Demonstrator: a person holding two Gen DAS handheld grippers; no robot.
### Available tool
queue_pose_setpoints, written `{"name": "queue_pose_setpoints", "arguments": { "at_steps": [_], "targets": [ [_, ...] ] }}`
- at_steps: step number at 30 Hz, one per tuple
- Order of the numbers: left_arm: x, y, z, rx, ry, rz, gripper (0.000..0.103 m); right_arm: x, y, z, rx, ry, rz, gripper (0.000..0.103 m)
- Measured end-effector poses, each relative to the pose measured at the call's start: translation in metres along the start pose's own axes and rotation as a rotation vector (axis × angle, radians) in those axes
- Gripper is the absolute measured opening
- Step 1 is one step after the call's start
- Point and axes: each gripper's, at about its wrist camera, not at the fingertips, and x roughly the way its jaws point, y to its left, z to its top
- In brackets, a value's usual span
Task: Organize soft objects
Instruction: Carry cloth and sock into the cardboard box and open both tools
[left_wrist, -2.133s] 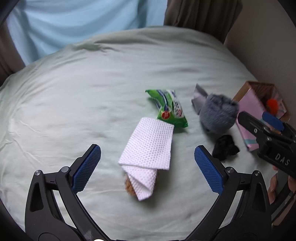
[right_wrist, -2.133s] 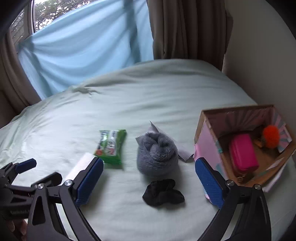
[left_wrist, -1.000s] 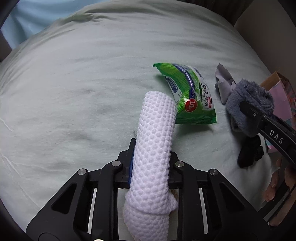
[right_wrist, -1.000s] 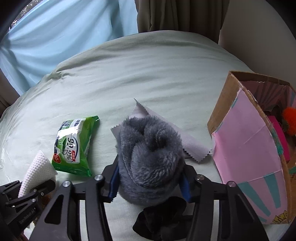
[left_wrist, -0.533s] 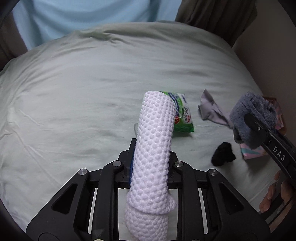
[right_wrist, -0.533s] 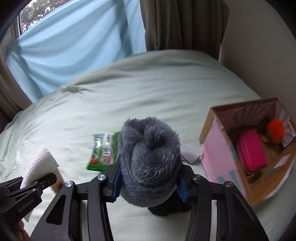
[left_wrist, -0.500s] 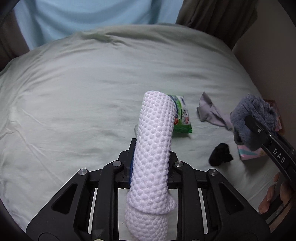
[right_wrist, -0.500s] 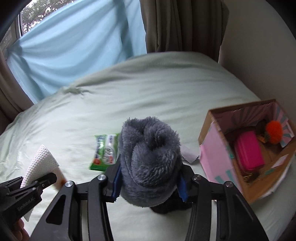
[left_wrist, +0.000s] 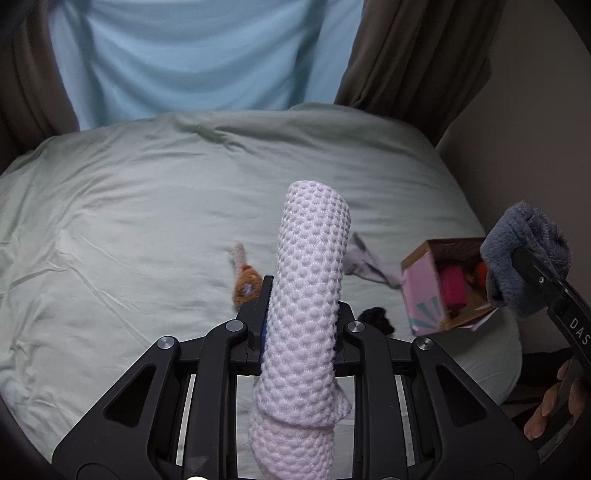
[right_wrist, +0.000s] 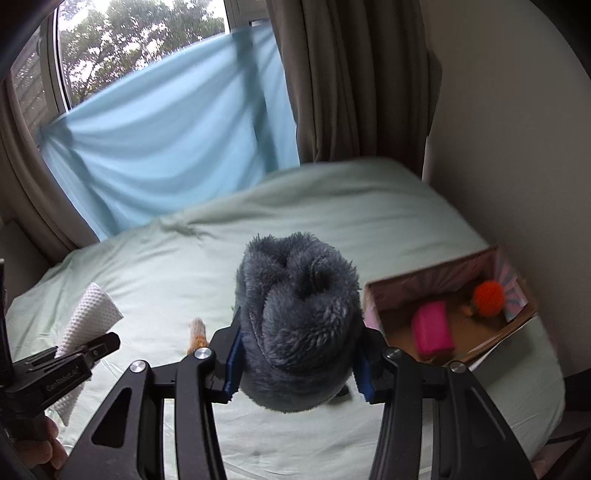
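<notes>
My left gripper (left_wrist: 301, 317) is shut on a rolled white waffle cloth (left_wrist: 310, 258) and holds it high above the pale green bed (left_wrist: 129, 221). In the right wrist view that cloth (right_wrist: 88, 314) sticks up from the left gripper (right_wrist: 74, 354) at the left edge. My right gripper (right_wrist: 297, 365) is shut on a grey fluffy bundle (right_wrist: 299, 302), also lifted off the bed. The same bundle (left_wrist: 528, 247) shows at the right of the left wrist view. An open pink cardboard box (right_wrist: 373, 295) lies on the bed to the right.
A small brown plush toy (left_wrist: 245, 284), a grey cloth (left_wrist: 365, 262) and a black scrunchie (left_wrist: 375, 319) lie on the sheet. The box (left_wrist: 424, 284) holds a pink item (right_wrist: 432, 330) and an orange pompom (right_wrist: 488, 297). A wall stands right; curtains hang behind.
Both grippers have risen well above the bed with the white cloth and the grey bundle in them. The brown toy now shows on the sheet, and the green packet is out of sight.
</notes>
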Motion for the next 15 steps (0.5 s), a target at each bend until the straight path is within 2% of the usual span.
{"name": "queue_pose_setpoints", "arguments": {
  "at_steps": [4, 8, 15],
  "targets": [
    [-0.018, -0.037, 0.009, -0.002, -0.020, -0.023, 0.018, -0.026, -0.023, 0.021, 0.003, -0.031, 0.000, 0.045],
    [-0.029, -0.092, 0.016, 0.010, -0.043, -0.042, 0.018, -0.044, -0.058, 0.035, -0.002, -0.037, -0.001, 0.045],
    [-0.017, -0.186, 0.016, 0.011, -0.030, -0.070, 0.018, -0.046, -0.129, 0.046, -0.036, -0.002, -0.003, 0.045]
  ]
}}
